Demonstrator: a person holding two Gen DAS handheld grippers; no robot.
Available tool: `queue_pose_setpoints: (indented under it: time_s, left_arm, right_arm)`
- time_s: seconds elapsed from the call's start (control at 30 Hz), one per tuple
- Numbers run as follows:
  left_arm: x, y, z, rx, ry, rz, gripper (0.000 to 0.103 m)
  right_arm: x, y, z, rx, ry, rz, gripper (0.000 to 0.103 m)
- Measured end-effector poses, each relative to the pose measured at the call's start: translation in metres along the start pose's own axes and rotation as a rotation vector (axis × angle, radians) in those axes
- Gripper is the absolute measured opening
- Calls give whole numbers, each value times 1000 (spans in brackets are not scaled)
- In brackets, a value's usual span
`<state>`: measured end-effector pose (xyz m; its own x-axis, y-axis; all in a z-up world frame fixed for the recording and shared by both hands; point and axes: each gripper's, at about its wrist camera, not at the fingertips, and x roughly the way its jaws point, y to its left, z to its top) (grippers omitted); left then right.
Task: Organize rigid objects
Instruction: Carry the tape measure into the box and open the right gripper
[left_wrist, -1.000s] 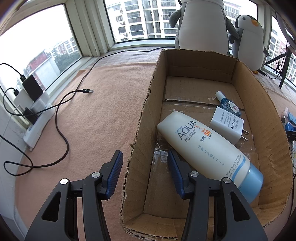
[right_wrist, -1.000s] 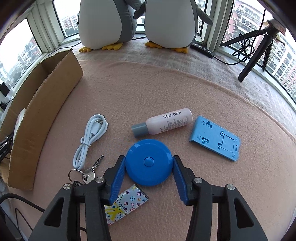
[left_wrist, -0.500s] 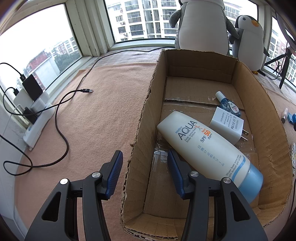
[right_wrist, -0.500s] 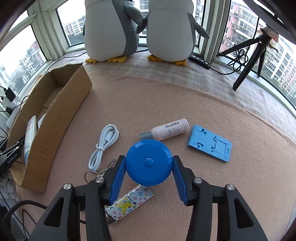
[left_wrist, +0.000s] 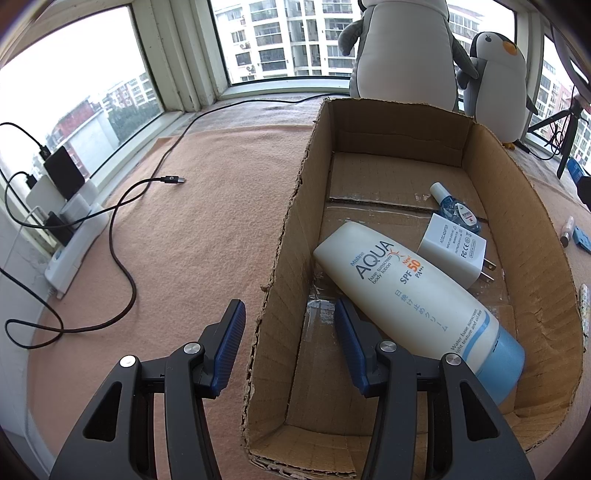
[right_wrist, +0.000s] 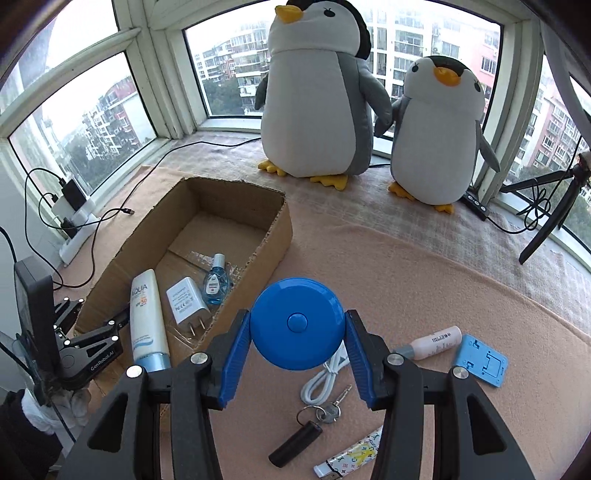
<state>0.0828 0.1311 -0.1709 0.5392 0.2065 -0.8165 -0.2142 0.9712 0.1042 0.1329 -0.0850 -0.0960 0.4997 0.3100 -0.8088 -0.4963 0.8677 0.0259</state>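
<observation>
Disc (right_wrist: 296, 323) — blue, round, clamped between right gripper (right_wrist: 295, 343) pads, lifted above mat, box (right_wrist: 275, 236) at 10 o'clock; likely destination. Left gripper (left_wrist: 288, 339) open, empty, straddling box wall — presumably steadying it.

The right gripper (right_wrist: 297, 334) is raised above the cardboard box (right_wrist: 280, 236), fingers clamped on a tape measure (right_wrist: 297, 323). The left gripper (left_wrist: 288, 339) straddles the box's wall, fingers spread.
</observation>
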Motion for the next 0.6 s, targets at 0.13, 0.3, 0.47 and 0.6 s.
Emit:
queue_pose_setpoints:
  time_s: [0.13,0.3,0.47,0.6]
  left_arm:
    - [0,-1,0,0,0,1,49]
    - [0,0,0,-1,0,0,49]
    - [-1,-2,0,-2,-1,0,49]
    - [-1,-2,0,-2,0,0,49]
  right_arm:
    - [10,23,9,-26,-3,35,46]
    - [23,49,15,-57,4,62,46]
    - [35,67,14,-74,18,80,46]
    - [43,78,13,-93,31,85,46]
